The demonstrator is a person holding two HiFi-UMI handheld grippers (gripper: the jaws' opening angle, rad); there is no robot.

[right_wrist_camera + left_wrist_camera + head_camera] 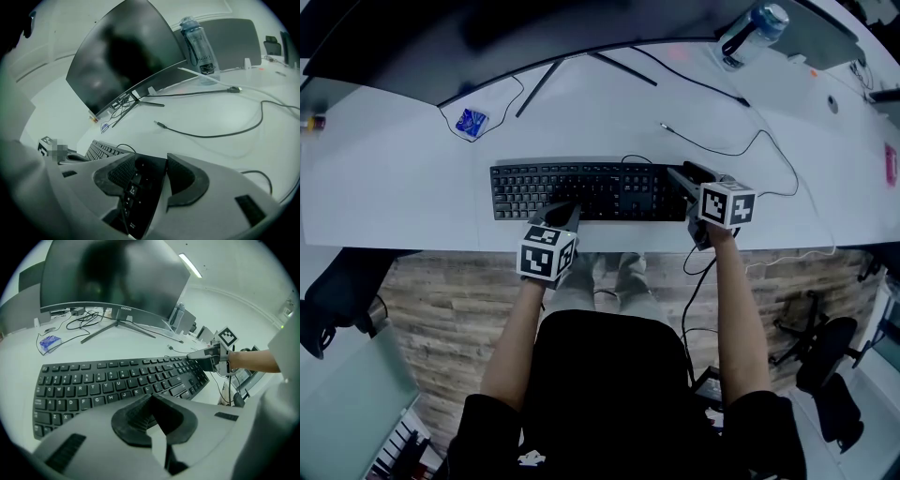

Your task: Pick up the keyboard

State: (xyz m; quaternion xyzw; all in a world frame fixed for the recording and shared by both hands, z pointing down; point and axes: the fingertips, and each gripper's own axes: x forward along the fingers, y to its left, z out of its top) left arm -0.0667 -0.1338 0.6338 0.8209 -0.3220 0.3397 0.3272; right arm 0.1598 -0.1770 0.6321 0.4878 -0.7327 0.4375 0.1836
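The black keyboard (591,190) (117,378) lies flat on the white desk (394,187), parallel to its near edge. My left gripper (565,214) (151,399) is shut, its tips at the middle of the keyboard's near edge; I see nothing between the pads. My right gripper (686,180) (152,158) sits at the keyboard's right end. The number-pad end (140,187) fills the gap between its two pads, and the jaws are shut on it. The left gripper view shows the right gripper (199,359) lying across that far corner.
A curved monitor (487,37) (126,56) stands behind the keyboard on splayed legs. A water bottle (755,28) (198,47) is at the back right. A loose cable (722,145) (211,133) snakes right of the keyboard. A blue packet (472,122) lies back left.
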